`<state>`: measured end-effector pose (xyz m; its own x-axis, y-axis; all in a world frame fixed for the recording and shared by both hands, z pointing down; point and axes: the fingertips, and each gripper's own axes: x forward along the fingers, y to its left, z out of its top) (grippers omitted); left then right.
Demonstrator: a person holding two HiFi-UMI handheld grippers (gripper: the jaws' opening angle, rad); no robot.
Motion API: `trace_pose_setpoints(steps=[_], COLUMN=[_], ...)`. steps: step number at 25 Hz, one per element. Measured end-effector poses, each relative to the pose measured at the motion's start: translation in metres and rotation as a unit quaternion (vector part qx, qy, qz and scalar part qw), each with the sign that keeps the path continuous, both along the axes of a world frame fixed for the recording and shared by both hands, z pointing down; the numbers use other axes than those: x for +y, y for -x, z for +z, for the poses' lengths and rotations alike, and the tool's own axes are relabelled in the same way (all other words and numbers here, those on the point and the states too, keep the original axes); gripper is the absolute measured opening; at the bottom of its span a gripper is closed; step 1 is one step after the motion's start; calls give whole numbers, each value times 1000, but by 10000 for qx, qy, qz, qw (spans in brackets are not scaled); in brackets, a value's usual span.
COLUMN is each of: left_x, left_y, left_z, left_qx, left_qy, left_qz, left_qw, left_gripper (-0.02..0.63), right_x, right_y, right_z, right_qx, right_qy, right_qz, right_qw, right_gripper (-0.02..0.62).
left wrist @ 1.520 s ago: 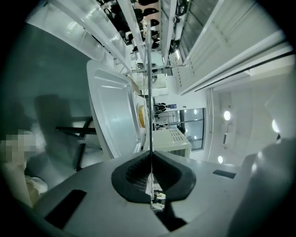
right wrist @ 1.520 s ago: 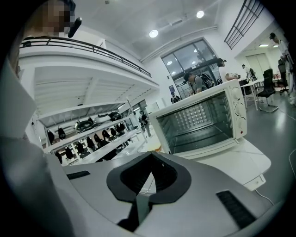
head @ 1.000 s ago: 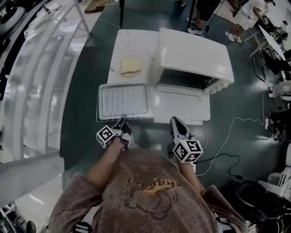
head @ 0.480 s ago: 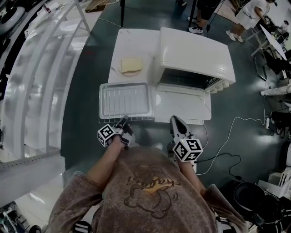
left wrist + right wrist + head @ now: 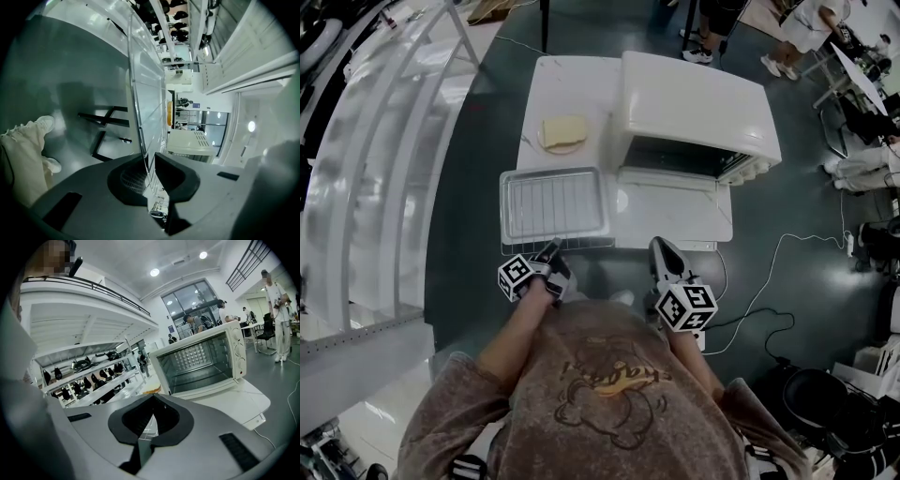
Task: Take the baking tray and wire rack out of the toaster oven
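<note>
My left gripper (image 5: 552, 249) is at the near rim of the baking tray (image 5: 504, 202). The tray holds the wire rack (image 5: 553, 202) and rests on the counter (image 5: 567, 94) beside the toaster oven (image 5: 694, 103). The fingers are opening around that rim, likely to release it. My right gripper (image 5: 661, 247), fingers together and empty, waits by the oven door (image 5: 675, 202).

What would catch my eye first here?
The white toaster oven stands on the table with its door folded down open. Left of the door lies the baking tray with the wire rack on it; the left gripper, jaws opening, has its near edge between them.
</note>
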<state>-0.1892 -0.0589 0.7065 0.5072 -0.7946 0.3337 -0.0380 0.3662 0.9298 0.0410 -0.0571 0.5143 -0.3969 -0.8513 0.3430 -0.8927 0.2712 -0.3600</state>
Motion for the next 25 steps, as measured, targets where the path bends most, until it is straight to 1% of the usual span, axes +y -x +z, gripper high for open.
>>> trace_pose_setpoints(steps=[4, 7, 10, 12, 15, 17, 22, 25], left_x=[5, 5, 3, 0, -5, -10, -20, -19], left_y=[-2, 0, -1, 1, 3, 3, 3, 3], left_z=[5, 9, 11, 11, 11, 12, 14, 13], left_qx=[36, 13, 75, 108, 146, 184, 272, 301], left_qy=[140, 208, 264, 270, 271, 274, 356, 326], left_qz=[14, -50, -157, -259, -380, -440, -541, -557], left_qw=[9999, 9998, 9995, 9992, 9988, 9985, 9975, 9975], left_gripper=[29, 37, 46, 82, 102, 106, 143, 141], right_x=[1, 1, 1, 1, 1, 2, 4, 4], right_y=[0, -1, -3, -3, -4, -5, -8, -11], right_z=[-1, -2, -3, -3, -3, -3, -1, -2], right_qx=[11, 19, 31, 35, 34, 33, 35, 38], right_qy=[-11, -17, -13, -9, -4, 3, 16, 17], right_qz=[0, 0, 5, 5, 17, 24, 73, 121], right_qw=[10000, 10000, 10000, 10000, 10000, 10000, 10000, 9999], right_gripper=[-2, -2, -2, -2, -2, -2, -2, -2])
